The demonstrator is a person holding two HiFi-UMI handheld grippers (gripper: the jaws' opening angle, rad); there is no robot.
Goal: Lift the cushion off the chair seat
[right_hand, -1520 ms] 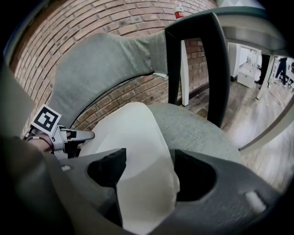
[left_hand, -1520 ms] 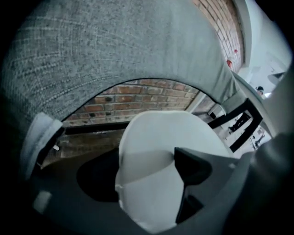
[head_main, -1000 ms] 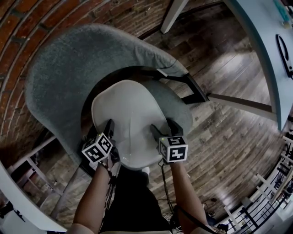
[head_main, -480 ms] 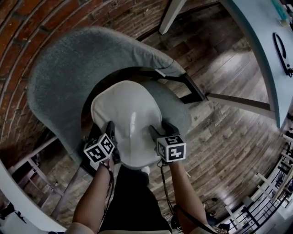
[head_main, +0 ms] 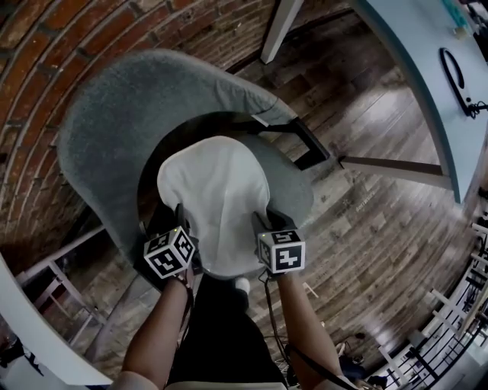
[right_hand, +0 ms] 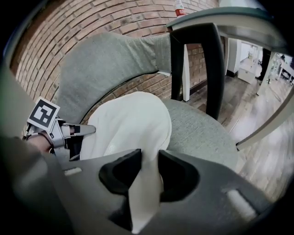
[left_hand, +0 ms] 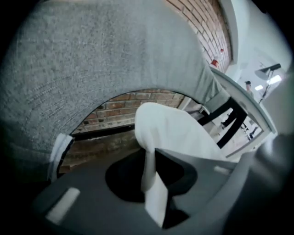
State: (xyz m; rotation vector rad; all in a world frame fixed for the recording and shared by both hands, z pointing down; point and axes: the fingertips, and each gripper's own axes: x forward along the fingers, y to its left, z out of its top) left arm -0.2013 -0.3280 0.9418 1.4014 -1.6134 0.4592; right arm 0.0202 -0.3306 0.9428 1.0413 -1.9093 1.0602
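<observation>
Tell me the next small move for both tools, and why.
Probably raise both tools together and evenly. The left tool and right tool each have the near edge of the white cushion between their closing jaws, while its far part seems to rest on the grey chair seat.

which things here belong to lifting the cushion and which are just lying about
Job in hand:
- white fabric cushion
- grey upholstered chair seat
- left tool and right tool, jaws closing with the cushion's near edge pinched between them

Lying about:
- pale blue table
- black looped object on it, too small to identify
- red-capped bottle
</observation>
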